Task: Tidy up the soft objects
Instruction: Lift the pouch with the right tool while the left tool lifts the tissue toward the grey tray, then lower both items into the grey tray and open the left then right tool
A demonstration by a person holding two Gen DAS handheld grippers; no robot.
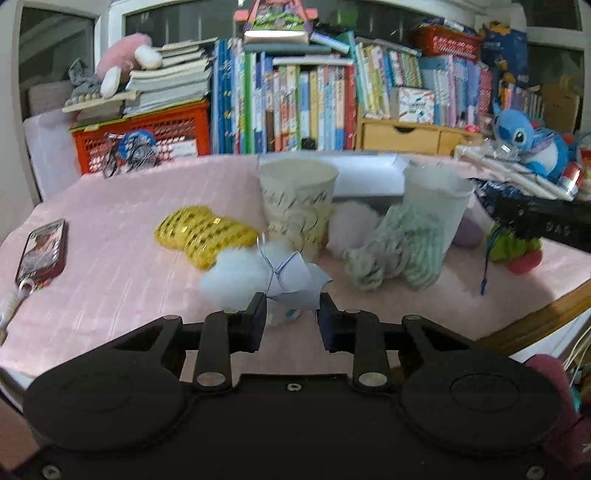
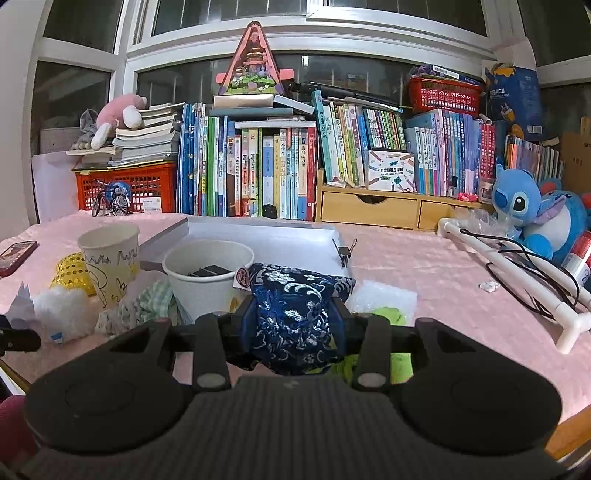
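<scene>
The right gripper (image 2: 293,325) is held level over the near edge of the table, its two fingers closed against a dark blue embroidered pouch (image 2: 295,314) pinched between them just in front of a white paper cup (image 2: 207,277). The left gripper (image 1: 291,321) is also level and low, jaws parted, with a folded paper shape (image 1: 291,275) and a white fluffy ball (image 1: 236,275) just ahead of its tips; the blurred view leaves it unclear whether the paper touches them. A pink cloth (image 2: 424,266) covers the table. On it sit a doodled paper cup (image 1: 297,206), a yellow sequinned pouch (image 1: 203,232), a green-striped knotted cloth (image 1: 395,247) and a white tray (image 2: 295,240). Behind stand rows of books (image 2: 277,170) below a window (image 2: 229,18)
</scene>
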